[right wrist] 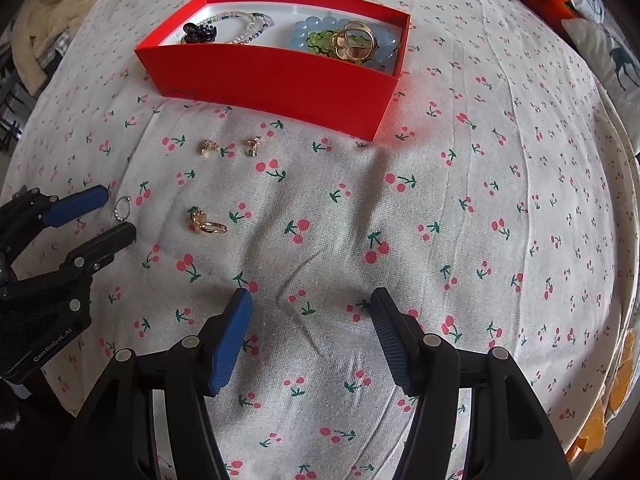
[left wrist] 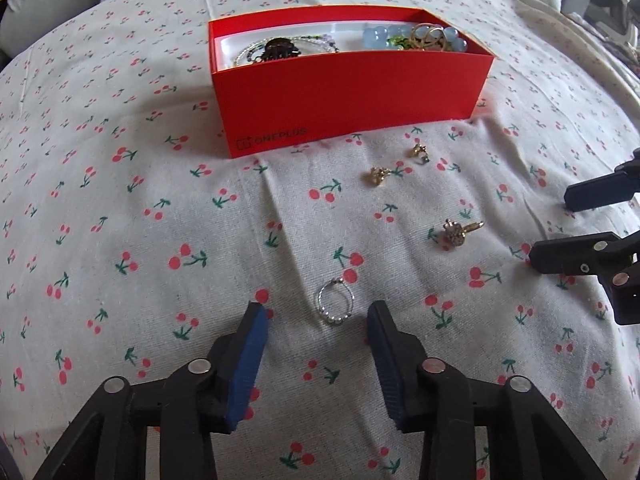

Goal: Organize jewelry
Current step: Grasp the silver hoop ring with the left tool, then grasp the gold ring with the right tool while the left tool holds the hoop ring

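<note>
Hovering low over the bed [left wrist: 120,208], the left gripper [left wrist: 318,316] has its jaws wide, w/ a small silver beaded ring [left wrist: 335,301] lying flat on the cherry-print sheet betw. the two blue pads, touching neither. The right-wrist view shows the same ring [right wrist: 122,208] just past the tips of that gripper [right wrist: 116,216].

Right gripper [right wrist: 311,304] is also spread wide, nothing betw. its pads but sheet; in the left-wrist view it sits at the right edge [left wrist: 550,232].

Three gold pcs lie loose on the sheet: a ring w/ a cluster top [left wrist: 458,233] near the right gripper's tips, and two small earrings [left wrist: 378,176] [left wrist: 418,152] just in front of the red box [left wrist: 348,100].

Box stands toward the far side of the bed, open top, white inside. It holds beaded strands [right wrist: 240,26], a dark hair clip [right wrist: 198,32], pale blue beads [right wrist: 316,30], green beads [right wrist: 320,42] and gold rings [right wrist: 354,42].
</note>
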Demonstrator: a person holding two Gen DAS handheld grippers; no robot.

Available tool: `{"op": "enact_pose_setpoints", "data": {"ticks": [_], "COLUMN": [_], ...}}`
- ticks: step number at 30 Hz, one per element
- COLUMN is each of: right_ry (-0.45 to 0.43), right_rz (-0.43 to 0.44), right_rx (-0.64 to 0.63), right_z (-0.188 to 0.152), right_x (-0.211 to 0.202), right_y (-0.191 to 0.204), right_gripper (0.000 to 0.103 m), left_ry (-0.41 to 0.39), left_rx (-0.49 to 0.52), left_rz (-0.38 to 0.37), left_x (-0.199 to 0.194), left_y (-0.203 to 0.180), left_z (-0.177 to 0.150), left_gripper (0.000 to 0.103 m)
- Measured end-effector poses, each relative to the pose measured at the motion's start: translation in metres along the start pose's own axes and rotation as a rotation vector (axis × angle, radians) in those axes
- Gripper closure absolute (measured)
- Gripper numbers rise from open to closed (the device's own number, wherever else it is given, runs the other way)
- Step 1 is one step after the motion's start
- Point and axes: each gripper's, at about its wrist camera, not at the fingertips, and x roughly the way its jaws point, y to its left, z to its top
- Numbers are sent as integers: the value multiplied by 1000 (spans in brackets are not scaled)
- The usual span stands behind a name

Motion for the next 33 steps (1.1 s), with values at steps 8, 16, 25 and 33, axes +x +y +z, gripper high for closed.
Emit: {"op": "enact_pose_setpoints", "data": {"ticks": [8, 16, 25, 33], "right_ry": [0, 0, -2, -23], "right_rz": [0, -1, 0, 60], "right_rx": [0, 4, -15, -32], "right_z": [1, -3, 4, 11], "right_x": [0, -1, 2, 6], "right_y": [2, -1, 11, 31], "right_gripper": [39, 39, 39, 39], "left_ry": [4, 9, 14, 11], "left_rx": [32, -28, -40, -62], "left_rz": [12, -2, 8, 22], "left_x": [0, -5, -12, -20], "left_y": [-8, 2, 7, 17], "left_z": [3, 2, -5, -9], "left_gripper": [91, 103, 103, 103]}}
